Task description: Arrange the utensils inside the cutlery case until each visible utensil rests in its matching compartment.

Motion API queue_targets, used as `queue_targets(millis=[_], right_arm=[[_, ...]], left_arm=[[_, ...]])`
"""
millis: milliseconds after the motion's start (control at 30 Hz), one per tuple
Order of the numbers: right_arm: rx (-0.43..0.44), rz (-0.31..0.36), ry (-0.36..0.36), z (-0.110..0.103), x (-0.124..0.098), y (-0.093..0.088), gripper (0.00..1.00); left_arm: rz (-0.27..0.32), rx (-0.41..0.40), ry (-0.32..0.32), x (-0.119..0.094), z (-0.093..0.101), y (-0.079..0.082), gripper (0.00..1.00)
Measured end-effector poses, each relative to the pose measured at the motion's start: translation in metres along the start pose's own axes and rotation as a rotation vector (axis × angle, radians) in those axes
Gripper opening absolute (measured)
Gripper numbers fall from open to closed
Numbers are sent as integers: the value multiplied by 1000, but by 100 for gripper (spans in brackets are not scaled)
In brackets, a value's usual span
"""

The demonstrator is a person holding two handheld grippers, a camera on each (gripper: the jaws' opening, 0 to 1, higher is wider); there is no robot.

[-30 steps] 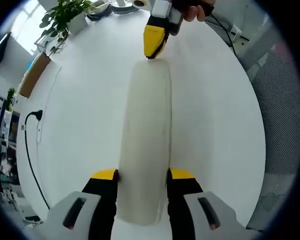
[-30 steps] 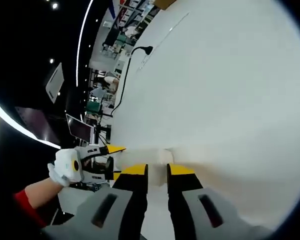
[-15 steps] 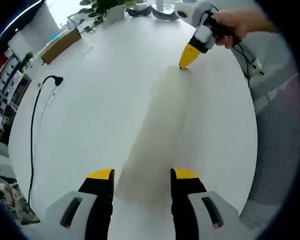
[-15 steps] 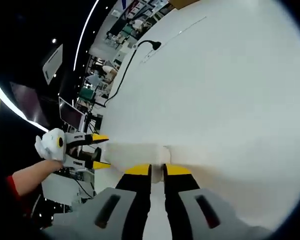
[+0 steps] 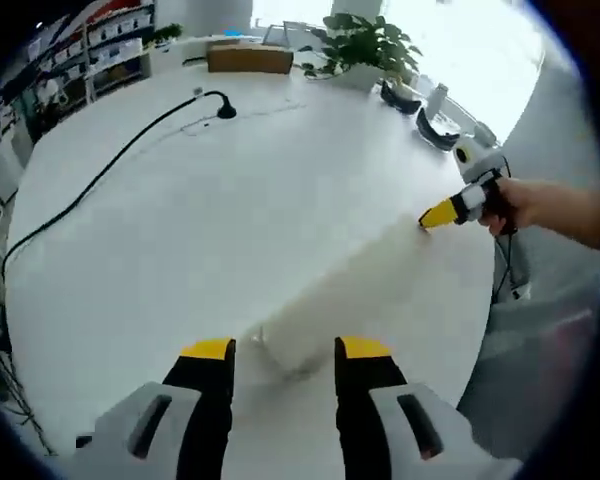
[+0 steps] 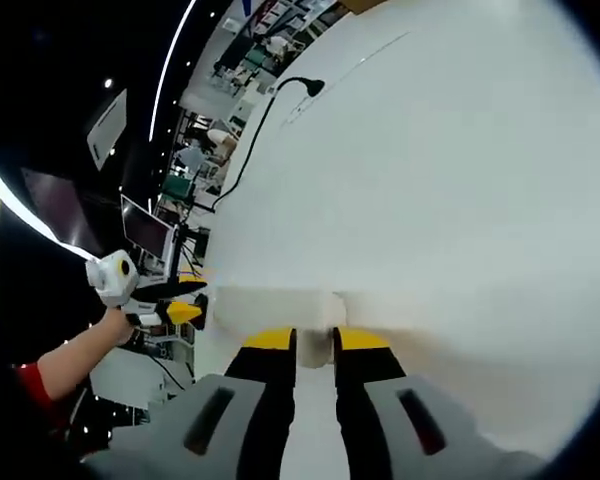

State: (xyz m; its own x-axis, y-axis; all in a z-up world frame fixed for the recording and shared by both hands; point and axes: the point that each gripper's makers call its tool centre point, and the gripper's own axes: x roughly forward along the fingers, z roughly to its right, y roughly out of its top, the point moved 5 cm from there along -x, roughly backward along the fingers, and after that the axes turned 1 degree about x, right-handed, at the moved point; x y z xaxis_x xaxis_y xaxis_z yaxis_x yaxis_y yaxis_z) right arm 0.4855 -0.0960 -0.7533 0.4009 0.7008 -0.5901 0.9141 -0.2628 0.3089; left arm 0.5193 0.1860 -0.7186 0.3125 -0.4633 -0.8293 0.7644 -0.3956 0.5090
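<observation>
A long white cutlery case (image 5: pixel 350 280) lies shut on the round white table (image 5: pixel 180 220), running from near my left gripper toward the right. My left gripper (image 5: pixel 285 350) is open, its yellow tips just short of the case's near end, holding nothing. At the far end, my right gripper (image 5: pixel 435 216), held by a hand (image 5: pixel 505 203), meets the case. In the right gripper view, my right gripper (image 6: pixel 315 340) has its jaws pressed close on the case's edge (image 6: pixel 280 305). The left gripper (image 6: pixel 175 312) sits just off the opposite end. No utensils are visible.
A black cable with a plug (image 5: pixel 220 108) crosses the table's far left. A potted plant (image 5: pixel 365 40), a cardboard box (image 5: pixel 248 58) and dark items (image 5: pixel 430 125) stand at the far edge. The same cable (image 6: pixel 302 88) lies on the table in the right gripper view.
My left gripper had the case's end between its open jaws; it has drawn back, so the end now lies just ahead of the tips. The right gripper stays closed on the far end.
</observation>
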Motion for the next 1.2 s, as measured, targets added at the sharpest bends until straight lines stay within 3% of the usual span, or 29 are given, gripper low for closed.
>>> queue_targets(millis=[100,267,400,467,500,567,867,1067,1133,1167,1200], right_arm=[[-7,-2,-3,-1,0,0,11],[-15,-4,-11,0,0,0,10],[-23,-11,-16,0,1,1,10],[-31,-15,-16,-1,2,1,11],[-32,-15,-13,-2,2,2,13],[-29,-21,-11,-2,4,2,14],[-35,-42,-33,3,9,3,11],[-34,-56,-51,3,12,6,11],[-38,-60,-55,4,12,6,11],[-37,-58,-55,4,13,7,11],[-42,-65,-60,4,13,7,11]], left_arm=[[-26,-155,7,2,-7,-12,44],[-7,-315,-12,10,-6,-18,42],[-37,-282,14,16,-4,-24,38],[-38,-303,24,18,-5,-25,35],[-21,-360,0,19,-3,-24,33],[-8,-379,-15,20,-3,-24,27],[-9,-432,-56,24,2,-19,20],[7,-373,-55,23,0,-20,19],[-3,-402,-55,23,0,-21,18],[-57,-424,-34,21,-1,-27,15],[-52,-407,-62,22,0,-28,15]])
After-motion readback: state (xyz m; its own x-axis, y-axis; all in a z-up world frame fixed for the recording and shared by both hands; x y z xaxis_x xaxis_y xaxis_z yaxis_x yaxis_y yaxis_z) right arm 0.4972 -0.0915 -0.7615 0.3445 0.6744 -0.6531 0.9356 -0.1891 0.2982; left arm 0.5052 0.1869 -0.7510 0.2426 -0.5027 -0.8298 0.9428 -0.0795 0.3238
